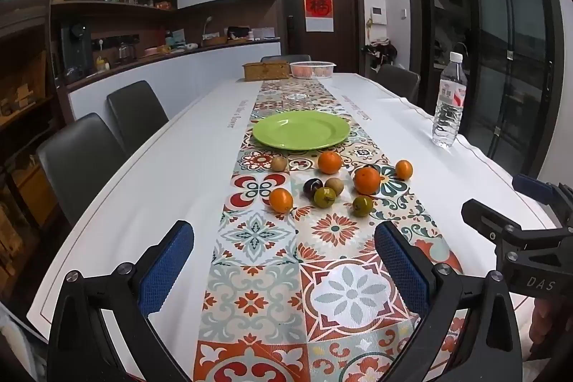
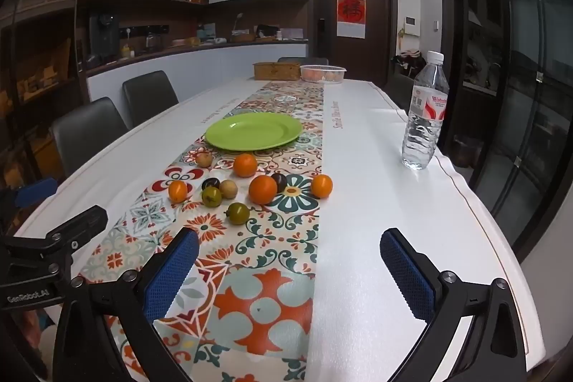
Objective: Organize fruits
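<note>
1. The left gripper [image 1: 283, 260] has its blue-padded jaws spread wide with nothing between them, only the patterned table runner [image 1: 272, 274] below; it tilts down toward the table.
2. The right gripper [image 2: 290, 264] is likewise spread wide and holds nothing, hanging over the runner's right edge and the white tablecloth [image 2: 376, 203].
3. The landmark is the green plate [image 1: 301, 130], bare, on the runner beyond all the fruit.
4. The fruit lies loose on the runner between the grippers and the plate: four oranges, two greenish fruits, two tan ones and at least one dark plum.
5. Nearest the grippers, on the side away from the plate, are a greenish fruit [image 1: 362, 206] and the left-hand orange [image 1: 281, 200].
6. From the left gripper the cluster lies straight ahead, the plate directly behind it, so this hand looks better lined up; from the right gripper everything sits ahead and to the left.
7. The round fruit has no long axis worth matching.
8. A water bottle [image 2: 425, 117] stands well right of the plate.
</note>
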Demonstrator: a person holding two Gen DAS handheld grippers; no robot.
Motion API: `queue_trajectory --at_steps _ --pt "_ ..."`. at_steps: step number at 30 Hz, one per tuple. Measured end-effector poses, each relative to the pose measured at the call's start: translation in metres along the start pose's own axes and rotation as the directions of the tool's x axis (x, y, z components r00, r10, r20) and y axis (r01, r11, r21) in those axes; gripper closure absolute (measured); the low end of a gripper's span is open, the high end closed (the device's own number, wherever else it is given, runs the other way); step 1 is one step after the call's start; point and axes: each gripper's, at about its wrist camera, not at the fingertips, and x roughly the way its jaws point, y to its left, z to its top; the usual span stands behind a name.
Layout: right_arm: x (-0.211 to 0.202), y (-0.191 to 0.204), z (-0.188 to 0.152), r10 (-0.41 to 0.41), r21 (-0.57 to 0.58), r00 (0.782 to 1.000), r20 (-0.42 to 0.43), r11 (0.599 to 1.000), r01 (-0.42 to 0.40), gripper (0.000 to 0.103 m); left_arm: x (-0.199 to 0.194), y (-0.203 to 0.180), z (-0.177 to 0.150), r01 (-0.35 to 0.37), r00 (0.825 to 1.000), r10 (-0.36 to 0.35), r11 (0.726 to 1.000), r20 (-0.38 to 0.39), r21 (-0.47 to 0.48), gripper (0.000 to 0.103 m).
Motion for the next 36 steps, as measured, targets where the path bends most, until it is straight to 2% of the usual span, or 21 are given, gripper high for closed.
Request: queue_trajectory --at_steps 4,8,15,36 --pt "-0.001 0.001 0.0 0.003 -0.003 1.0 0.001 1.0 -0.003 0.001 -0.007 -0.002 -0.003 0.0 1.0 0.0 1.0 0.025 -0.009 0.001" --pt "-0.002 0.001 0.0 -0.001 -0.01 1.0 0.002 1.0 0.001 0.001 -0.009 0.01 -0.006 0.009 1.0 -0.009 0.999 0.019 -0.033 0.001" --pt "-0.003 0.001 0.0 -0.002 -0.013 1.0 0.007 1.0 0.002 0.001 -0.007 0.007 -0.002 0.012 1.0 -0.012 0.999 0.0 -0.037 0.002" --pt "-0.006 0.006 0.001 0.001 -0.023 1.0 0.014 1.0 0.0 0.001 -0.012 0.007 -0.001 0.019 1.0 -0.019 0.999 0.017 -0.046 0.002"
